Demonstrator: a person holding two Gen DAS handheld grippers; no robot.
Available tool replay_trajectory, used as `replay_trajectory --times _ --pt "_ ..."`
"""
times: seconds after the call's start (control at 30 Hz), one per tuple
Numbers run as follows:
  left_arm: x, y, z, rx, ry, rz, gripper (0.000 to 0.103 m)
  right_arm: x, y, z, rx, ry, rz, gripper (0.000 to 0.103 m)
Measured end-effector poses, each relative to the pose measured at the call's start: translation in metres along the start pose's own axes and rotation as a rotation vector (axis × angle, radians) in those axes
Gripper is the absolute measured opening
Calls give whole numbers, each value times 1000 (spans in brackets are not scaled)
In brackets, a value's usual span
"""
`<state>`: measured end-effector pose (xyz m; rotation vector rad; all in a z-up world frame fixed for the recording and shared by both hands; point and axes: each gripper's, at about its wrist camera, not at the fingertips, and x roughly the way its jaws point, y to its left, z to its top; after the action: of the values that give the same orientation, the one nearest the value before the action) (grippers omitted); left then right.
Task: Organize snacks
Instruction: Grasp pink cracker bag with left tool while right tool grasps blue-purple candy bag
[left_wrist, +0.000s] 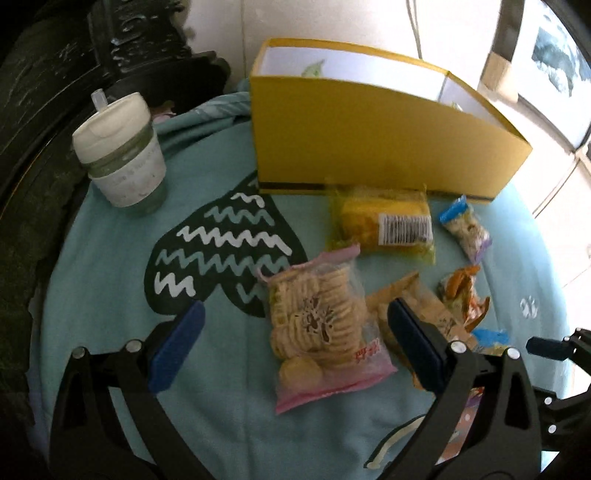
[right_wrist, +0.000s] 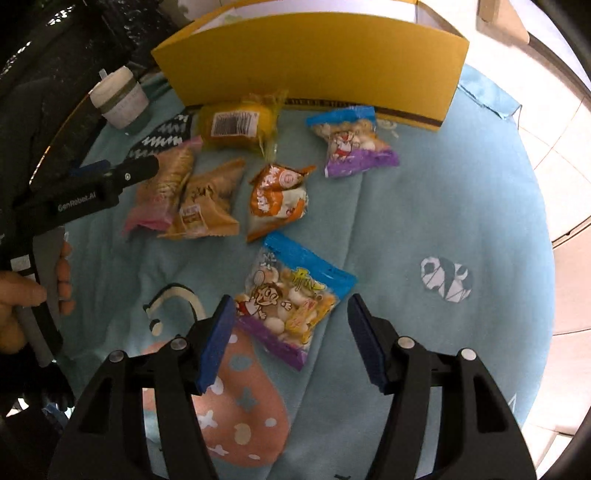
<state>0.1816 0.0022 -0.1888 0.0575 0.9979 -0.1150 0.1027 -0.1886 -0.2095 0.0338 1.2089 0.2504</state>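
Below, right gripper agape over blue-topped snack bag

Landmark: yellow box, open-topped, upright on a teal cloth. Directly before its front wall lies a yellow packet, barcode up. Nearer than that, a pink-edged biscuit bag lies between the spread blue pads of the left tool, untouched by either pad. A tan packet lies behind the right-hand pad. A lidded white cup stands left of the box, well apart.
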Motion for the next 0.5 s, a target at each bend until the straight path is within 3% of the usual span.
replay_trajectory --times 0.3,0.43,0.47,0.5 --pt "25 -6 9 12 5 20 100 11 9 7 -17 7 -43 64" --pt "49 -8 1 14 66 57 101 29 14 9 -43 10 -97 64" --pt "53 -4 -3 -7 78 51 101 30 14 9 -49 -1 -102 67" --pt "53 1 -7 -40 70 33 99 30 13 7 -45 -10 -105 76"
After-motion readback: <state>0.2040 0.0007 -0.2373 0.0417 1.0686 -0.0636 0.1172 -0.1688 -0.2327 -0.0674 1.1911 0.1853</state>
